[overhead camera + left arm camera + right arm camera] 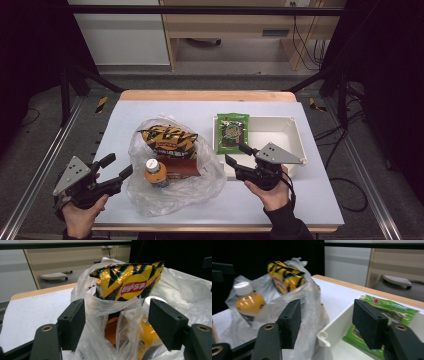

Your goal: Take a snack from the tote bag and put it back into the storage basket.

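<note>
A clear plastic bag (200, 175) lies at mid-table. It holds a yellow-and-black chips bag (167, 139), an orange drink bottle (156, 172) with a white cap, and an orange box (182, 169). My left gripper (119, 165) is open just left of the bag; in the left gripper view its jaws (119, 323) frame the bag's crumpled mouth (100, 307) without pressing it. My right gripper (236, 154) is open at the white tray's front left corner, right of the bag. A green snack packet (232, 131) lies in the tray (299, 137).
The table has a white top with a wooden far edge (207, 95). Black frame posts stand at both sides, and cables trail on the floor to the right. In the right gripper view the tray's rim (337, 322) and the green packet (392, 308) sit close ahead.
</note>
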A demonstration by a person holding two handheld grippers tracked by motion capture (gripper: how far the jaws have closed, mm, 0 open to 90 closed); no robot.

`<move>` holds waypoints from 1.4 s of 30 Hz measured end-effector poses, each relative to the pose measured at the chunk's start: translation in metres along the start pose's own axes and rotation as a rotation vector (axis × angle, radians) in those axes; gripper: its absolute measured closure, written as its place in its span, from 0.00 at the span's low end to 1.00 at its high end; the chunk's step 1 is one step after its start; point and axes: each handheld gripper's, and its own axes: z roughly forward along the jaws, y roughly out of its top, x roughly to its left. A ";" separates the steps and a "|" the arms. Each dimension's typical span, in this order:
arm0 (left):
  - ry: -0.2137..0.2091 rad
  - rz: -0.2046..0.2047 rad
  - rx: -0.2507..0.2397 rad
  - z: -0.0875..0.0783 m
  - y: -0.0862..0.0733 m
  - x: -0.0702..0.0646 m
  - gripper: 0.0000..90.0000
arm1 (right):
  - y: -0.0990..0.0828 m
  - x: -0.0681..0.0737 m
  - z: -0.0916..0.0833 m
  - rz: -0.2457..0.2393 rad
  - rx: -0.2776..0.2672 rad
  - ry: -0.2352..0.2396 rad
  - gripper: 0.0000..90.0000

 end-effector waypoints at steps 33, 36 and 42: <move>0.054 -0.001 0.107 0.054 0.005 0.018 0.62 | 0.018 0.044 0.089 -0.109 0.053 0.061 0.58; 0.062 -0.006 0.136 0.059 -0.003 0.023 0.63 | 0.015 0.040 0.096 -0.109 0.072 0.042 0.53; 0.057 -0.016 0.175 0.067 -0.017 0.026 0.64 | 0.010 0.037 0.113 -0.098 0.081 0.050 0.48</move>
